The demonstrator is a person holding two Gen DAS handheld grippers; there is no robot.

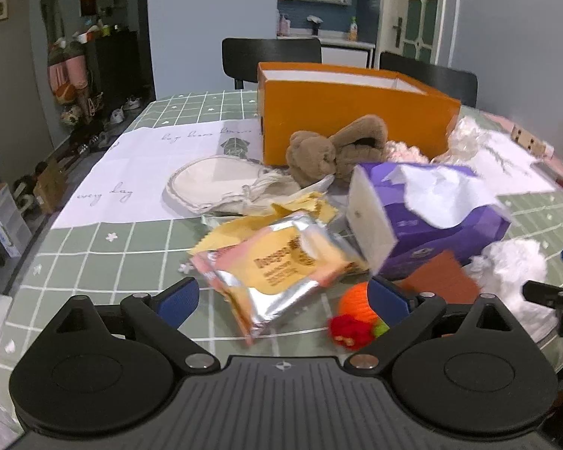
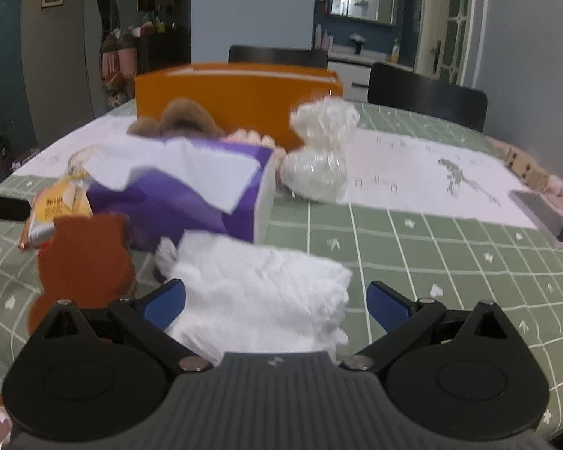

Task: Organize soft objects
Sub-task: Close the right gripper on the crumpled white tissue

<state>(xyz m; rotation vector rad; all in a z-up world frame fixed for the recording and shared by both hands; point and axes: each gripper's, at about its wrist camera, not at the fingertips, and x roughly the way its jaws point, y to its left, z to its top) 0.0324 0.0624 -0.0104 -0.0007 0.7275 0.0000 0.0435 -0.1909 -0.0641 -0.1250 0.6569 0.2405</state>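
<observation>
Left claw [image 1: 283, 298] spread wide and empty above a foil snack packet [image 1: 281, 262] on the tabletop [image 1: 131, 240], purple tissue box [image 1: 424, 217] at two o'clock, right claw [image 2: 276, 300] wide open around a white cloth [image 2: 259, 292], orange box [image 2: 236, 93] at twelve o'clock.

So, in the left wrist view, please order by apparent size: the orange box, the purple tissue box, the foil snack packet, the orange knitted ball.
1. Orange box
2. Purple tissue box and foil snack packet: similar, unsure, both near the camera
3. Orange knitted ball, partly hidden
</observation>
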